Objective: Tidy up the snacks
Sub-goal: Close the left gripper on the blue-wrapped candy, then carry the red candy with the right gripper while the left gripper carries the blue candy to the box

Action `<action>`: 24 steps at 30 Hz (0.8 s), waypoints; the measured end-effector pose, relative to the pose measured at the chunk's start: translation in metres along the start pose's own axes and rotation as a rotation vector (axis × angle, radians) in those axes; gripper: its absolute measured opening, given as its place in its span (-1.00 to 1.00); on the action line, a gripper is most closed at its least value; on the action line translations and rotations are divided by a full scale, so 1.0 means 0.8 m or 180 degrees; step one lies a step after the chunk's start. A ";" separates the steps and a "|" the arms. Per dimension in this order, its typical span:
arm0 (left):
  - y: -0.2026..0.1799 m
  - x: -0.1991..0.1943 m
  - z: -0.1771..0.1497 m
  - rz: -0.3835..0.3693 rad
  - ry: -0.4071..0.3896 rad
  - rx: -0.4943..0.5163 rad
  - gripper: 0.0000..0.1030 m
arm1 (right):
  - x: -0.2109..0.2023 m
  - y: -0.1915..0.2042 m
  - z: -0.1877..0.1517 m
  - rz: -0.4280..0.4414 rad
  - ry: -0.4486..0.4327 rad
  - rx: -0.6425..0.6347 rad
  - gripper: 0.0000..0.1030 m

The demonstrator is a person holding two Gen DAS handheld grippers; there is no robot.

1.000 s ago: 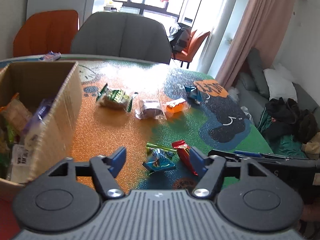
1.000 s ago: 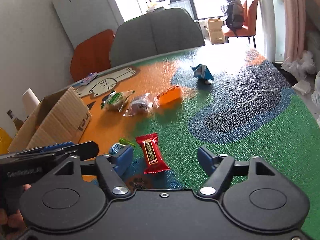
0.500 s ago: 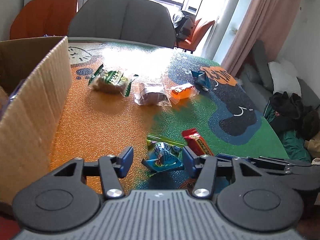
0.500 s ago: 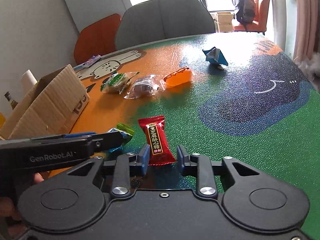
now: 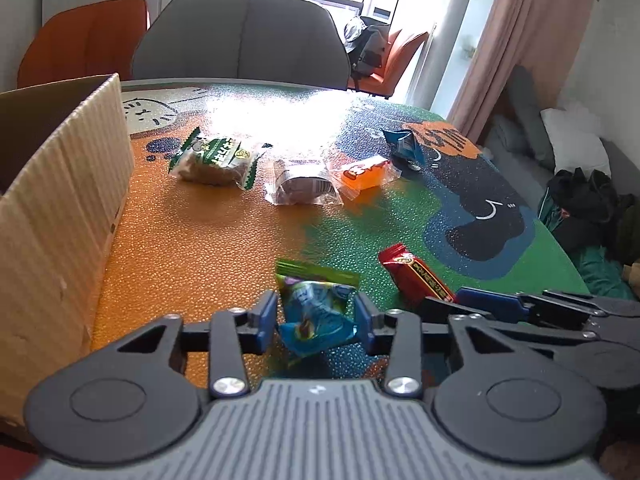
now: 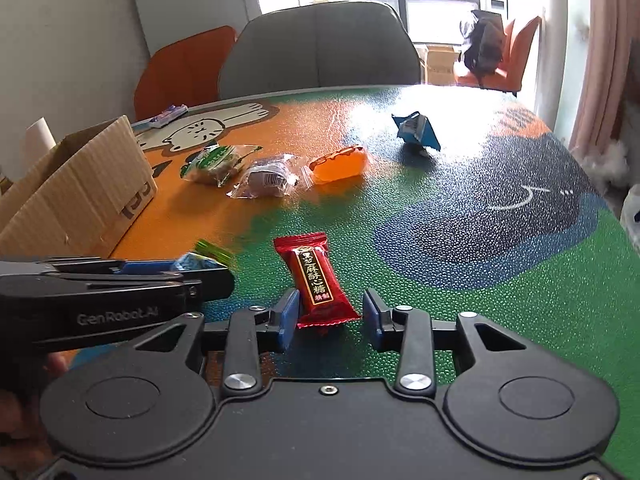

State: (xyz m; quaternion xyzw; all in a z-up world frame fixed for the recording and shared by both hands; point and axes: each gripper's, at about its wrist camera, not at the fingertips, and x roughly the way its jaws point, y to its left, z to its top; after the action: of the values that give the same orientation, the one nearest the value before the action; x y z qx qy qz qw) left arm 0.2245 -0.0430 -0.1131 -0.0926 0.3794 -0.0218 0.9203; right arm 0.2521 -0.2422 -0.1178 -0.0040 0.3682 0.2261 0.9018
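Observation:
My left gripper (image 5: 316,320) has its jaws close around a blue-green snack packet (image 5: 314,312) lying on the table; both pads sit at its sides. My right gripper (image 6: 330,318) straddles the near end of a red candy packet (image 6: 314,280); the left pad touches it, and a gap shows at the right pad. Each gripper shows in the other's view: the right (image 5: 520,308), the left (image 6: 120,284). The cardboard box (image 5: 60,208) stands at the left.
Further back lie a green-white packet (image 5: 216,160), a clear-wrapped brown snack (image 5: 300,186), an orange packet (image 5: 364,172) and a blue packet (image 5: 404,146). A grey chair (image 6: 320,48) and an orange chair (image 6: 184,68) stand behind the table. The table's edge curves at the right.
Both grippers moved forward and down over their packets. The left jaws narrowed around the blue-green packet; the right jaws narrowed from wide open, then widened slightly.

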 end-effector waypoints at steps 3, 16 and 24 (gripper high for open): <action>0.003 -0.004 0.000 0.0017 -0.0010 -0.0032 -0.31 | 0.001 -0.003 0.003 0.0017 0.0008 0.0023 -0.43; 0.013 -0.027 0.003 -0.0066 -0.0098 -0.0112 -0.49 | -0.021 -0.004 0.013 0.0075 -0.0113 0.0215 -0.66; 0.008 -0.050 0.013 -0.0118 -0.0244 -0.0099 -0.49 | -0.034 -0.003 0.018 0.0132 -0.0199 0.0259 -0.67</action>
State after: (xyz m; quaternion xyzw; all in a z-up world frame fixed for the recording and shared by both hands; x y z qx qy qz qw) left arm 0.2028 -0.0304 -0.0792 -0.1147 0.3423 -0.0294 0.9321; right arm 0.2458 -0.2529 -0.0895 0.0474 0.3488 0.2297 0.9074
